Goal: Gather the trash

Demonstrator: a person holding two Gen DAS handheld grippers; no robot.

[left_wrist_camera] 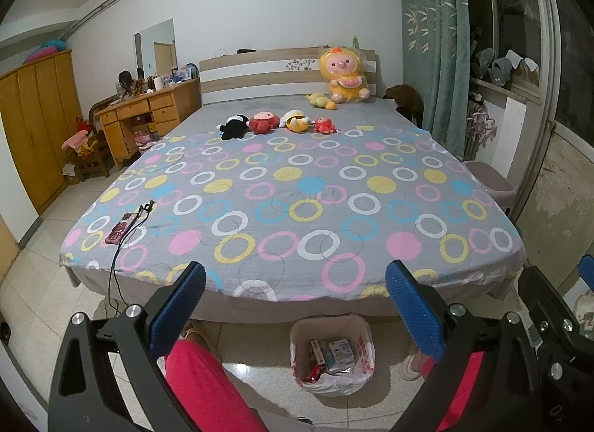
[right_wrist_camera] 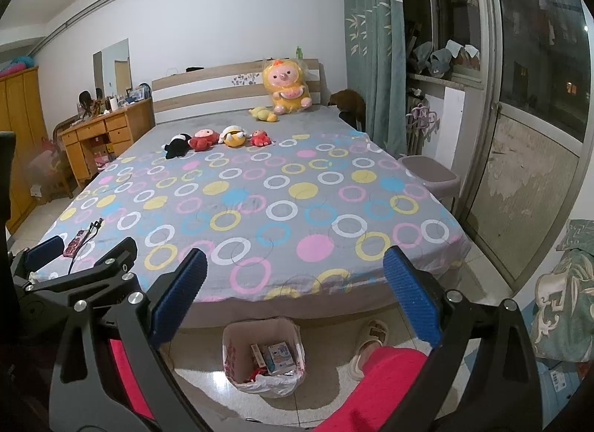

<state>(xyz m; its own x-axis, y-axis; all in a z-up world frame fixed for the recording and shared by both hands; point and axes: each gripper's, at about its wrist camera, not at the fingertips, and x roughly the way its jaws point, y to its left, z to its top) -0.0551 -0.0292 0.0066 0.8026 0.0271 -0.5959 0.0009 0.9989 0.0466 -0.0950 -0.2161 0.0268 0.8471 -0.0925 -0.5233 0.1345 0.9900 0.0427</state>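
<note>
Both tools gape wide and hold nothing; the bin point(left_wrist_camera: 332, 356) point(right_wrist_camera: 263, 357), boxes inside, stands on the floor below and between the left tool point(left_wrist_camera: 295, 307) and the right tool point(right_wrist_camera: 295, 300), at the bed point(left_wrist_camera: 297, 190) foot.

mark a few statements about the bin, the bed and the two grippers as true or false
1. The white plastic-lined trash bin on the floor holds small cartons. True.
2. The left gripper is shut on a carton. False: its blue-padded jaws stand wide apart with nothing between them.
3. Four small plush toys lie in a row across the bed with the circle-patterned grey sheet. True.
4. The big yellow plush doll lies on the floor. False: it sits on the bed against the headboard.
5. The right gripper is open and empty. True.
6. The pink power strip sits inside the bin. False: it lies on the sheet near the bed's corner.
</note>
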